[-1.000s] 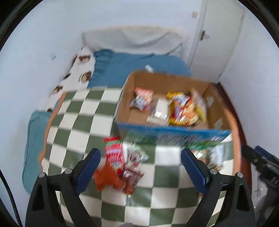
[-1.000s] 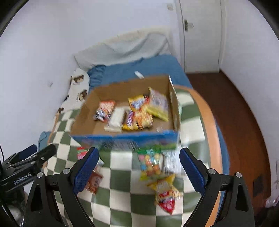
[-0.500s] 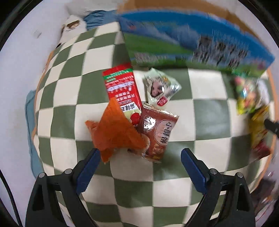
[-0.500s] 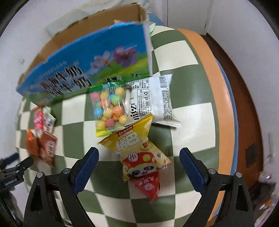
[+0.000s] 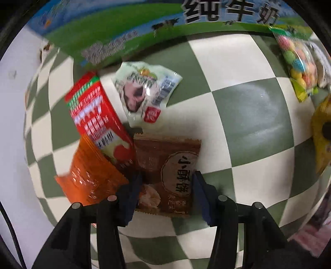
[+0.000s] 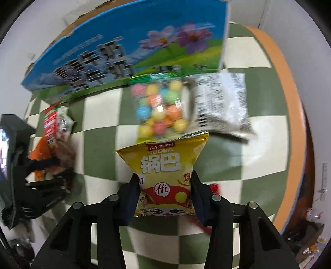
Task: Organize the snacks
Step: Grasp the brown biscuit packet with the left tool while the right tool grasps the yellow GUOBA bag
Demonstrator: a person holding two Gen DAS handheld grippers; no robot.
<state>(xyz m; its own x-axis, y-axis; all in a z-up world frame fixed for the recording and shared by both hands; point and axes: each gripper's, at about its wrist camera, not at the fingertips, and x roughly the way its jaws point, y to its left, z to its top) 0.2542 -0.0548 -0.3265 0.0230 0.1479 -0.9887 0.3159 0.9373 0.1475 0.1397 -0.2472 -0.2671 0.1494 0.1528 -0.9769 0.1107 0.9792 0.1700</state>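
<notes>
The right gripper [image 6: 164, 195] has its two pads pressed against the sides of the yellow Guoba crisp packet [image 6: 165, 167], pinching its lower half. The left gripper [image 5: 166, 190] likewise straddles the brown biscuit packet [image 5: 167, 171], pads touching its edges. Both packets lie on the green-checked cloth [image 5: 254, 111], on the near side of the blue milk carton box [image 6: 128, 51]. Just short of the box sit a bag of coloured candy balls [image 6: 160, 109] and a white wrapper [image 6: 221, 101].

We are reading "GUOBA 锅巴" on the yellow crinkled snack bag [image 6: 165, 163], "小酥饼" on the brown flat packet [image 5: 171, 171], and "纯牛奶" on the blue-green printed carton [image 5: 217, 14] at twelve o'clock.
</notes>
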